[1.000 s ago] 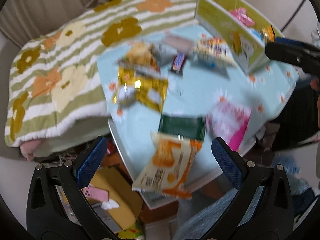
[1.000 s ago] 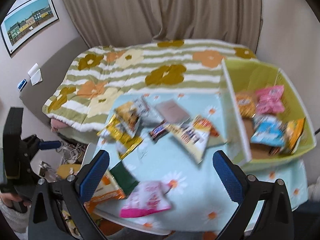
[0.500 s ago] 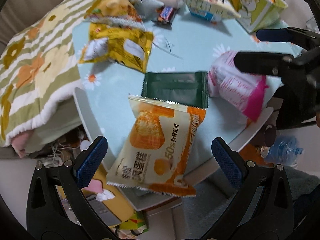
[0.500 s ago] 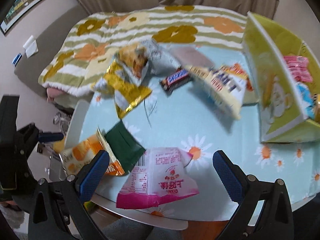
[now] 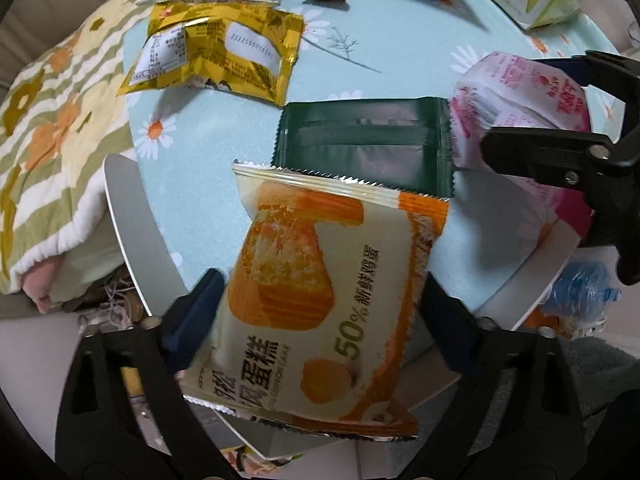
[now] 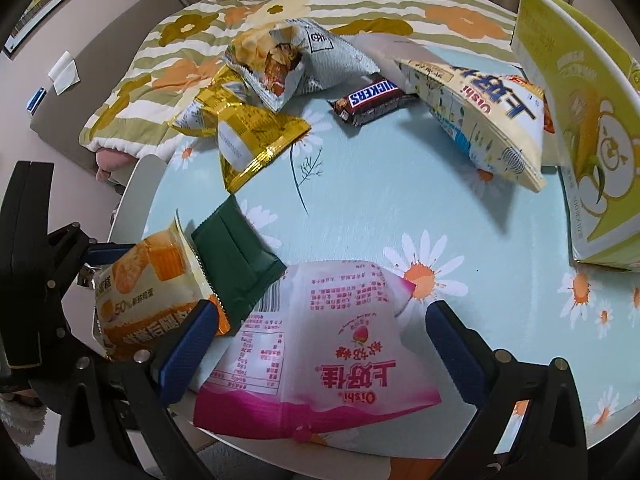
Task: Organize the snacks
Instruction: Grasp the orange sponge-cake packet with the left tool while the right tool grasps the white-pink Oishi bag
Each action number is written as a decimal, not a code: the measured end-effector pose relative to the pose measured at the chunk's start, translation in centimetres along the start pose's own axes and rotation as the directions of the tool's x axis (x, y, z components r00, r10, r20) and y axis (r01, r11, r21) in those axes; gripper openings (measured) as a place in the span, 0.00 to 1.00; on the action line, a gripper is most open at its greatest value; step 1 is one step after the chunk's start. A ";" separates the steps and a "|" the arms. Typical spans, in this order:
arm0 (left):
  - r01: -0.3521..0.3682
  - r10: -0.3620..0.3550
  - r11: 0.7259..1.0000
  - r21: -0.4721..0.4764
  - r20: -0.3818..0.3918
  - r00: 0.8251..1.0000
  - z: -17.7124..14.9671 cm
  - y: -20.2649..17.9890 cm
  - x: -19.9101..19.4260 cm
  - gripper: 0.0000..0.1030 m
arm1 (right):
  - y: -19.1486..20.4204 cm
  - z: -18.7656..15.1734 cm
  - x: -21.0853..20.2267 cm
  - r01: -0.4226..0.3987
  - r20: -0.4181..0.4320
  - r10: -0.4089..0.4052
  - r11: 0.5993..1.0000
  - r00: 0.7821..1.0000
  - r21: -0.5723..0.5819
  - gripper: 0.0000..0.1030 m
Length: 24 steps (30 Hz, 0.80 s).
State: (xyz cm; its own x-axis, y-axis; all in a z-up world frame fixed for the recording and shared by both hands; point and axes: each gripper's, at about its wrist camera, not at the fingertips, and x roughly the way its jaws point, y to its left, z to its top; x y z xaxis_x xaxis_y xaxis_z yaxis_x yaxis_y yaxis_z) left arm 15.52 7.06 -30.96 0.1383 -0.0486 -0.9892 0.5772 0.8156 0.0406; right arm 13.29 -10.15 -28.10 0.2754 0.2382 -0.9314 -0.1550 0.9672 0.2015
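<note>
An orange and cream cake packet lies at the table's near edge between the open fingers of my left gripper; it also shows in the right wrist view. A pink and white Oishi bag lies between the open fingers of my right gripper; it also shows in the left wrist view. A dark green packet lies between the two. The yellow-green box stands at the right.
A gold packet, a grey chip bag, a Snickers bar and a cream Oishi bag lie farther back on the daisy tablecloth. A flowered quilt lies behind the table.
Both grippers have moved down and forward to the table. The cake packet now sits between the left fingers and the pink bag between the right fingers.
</note>
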 end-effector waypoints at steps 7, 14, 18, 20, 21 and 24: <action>0.011 -0.011 1.000 -0.005 0.019 1.000 -0.2 0.2 -0.1 0.62 | -0.4 0.0 0.4 -0.001 -0.013 0.001 1.000 1.000 -0.002 1.00; 0.029 -0.027 0.999 -0.043 0.031 0.999 -0.2 0.7 -1.1 0.61 | -0.1 0.2 1.2 0.000 -0.039 -0.001 1.000 0.999 -0.022 1.00; 0.018 -0.015 0.998 -0.052 0.050 0.999 -0.2 1.0 -2.0 0.61 | 0.4 0.3 1.7 -0.009 -0.063 0.006 0.999 0.998 -0.044 1.00; 0.017 -0.013 0.998 -0.060 0.058 0.998 -0.2 1.1 -2.4 0.61 | 0.7 0.3 2.1 -0.009 -0.074 0.005 0.998 0.997 -0.058 1.00; 0.018 -0.014 0.998 -0.065 0.059 0.998 -0.1 1.2 -2.5 0.61 | 0.7 0.4 2.3 -0.009 -0.079 0.004 0.998 0.997 -0.062 1.00; 0.020 -0.015 0.997 -0.079 0.061 0.998 -0.1 1.6 -2.6 0.61 | 0.5 0.4 2.7 -0.030 -0.099 0.025 0.998 0.995 -0.051 0.87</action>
State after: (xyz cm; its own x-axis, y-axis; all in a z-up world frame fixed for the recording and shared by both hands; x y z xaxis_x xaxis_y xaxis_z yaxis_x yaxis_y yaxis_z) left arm 15.99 8.50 -28.30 0.1787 -0.0962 -0.9792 0.5140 0.8577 0.0096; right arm 14.33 -8.96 -30.44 0.1764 0.2526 -0.9514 -0.2116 0.9537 0.2140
